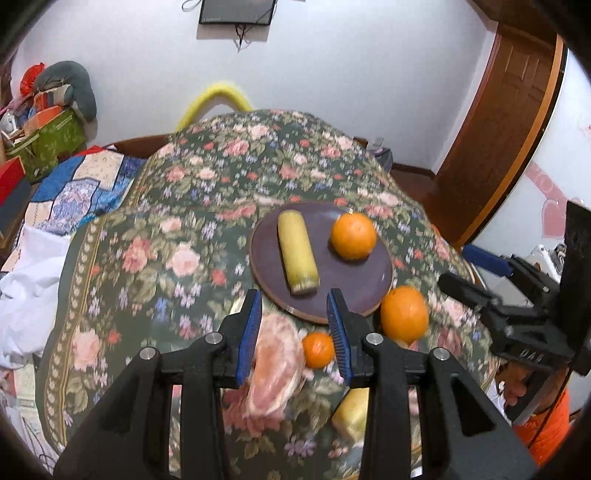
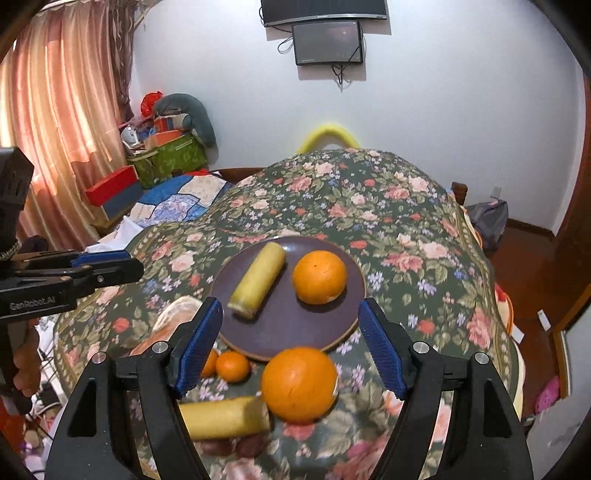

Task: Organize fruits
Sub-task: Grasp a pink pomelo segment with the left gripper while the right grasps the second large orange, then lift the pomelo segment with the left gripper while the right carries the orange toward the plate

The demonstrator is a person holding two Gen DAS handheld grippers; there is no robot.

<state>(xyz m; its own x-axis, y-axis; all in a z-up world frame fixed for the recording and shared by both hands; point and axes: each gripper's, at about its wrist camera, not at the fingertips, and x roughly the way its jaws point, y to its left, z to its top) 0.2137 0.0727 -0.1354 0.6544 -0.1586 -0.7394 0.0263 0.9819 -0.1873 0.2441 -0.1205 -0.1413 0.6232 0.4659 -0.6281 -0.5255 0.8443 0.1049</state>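
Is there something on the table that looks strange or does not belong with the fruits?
Yes. A pink slab of what looks like raw meat lies directly on the floral cloth, beside a small orange and outside the plate. It is no fruit, so it looks odd.

Home bedroom, quilted bed, pink curtains, wall-mounted television

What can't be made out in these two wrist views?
- Second yellow roll: its left end is hidden behind the right gripper's finger; in the left view only a corner shows.
- Dark round items below it: blurred, unidentifiable.
- Pink wrapped item: blurred, partly behind the left gripper.
- Small orange: a neighbour sits mostly behind the pad.
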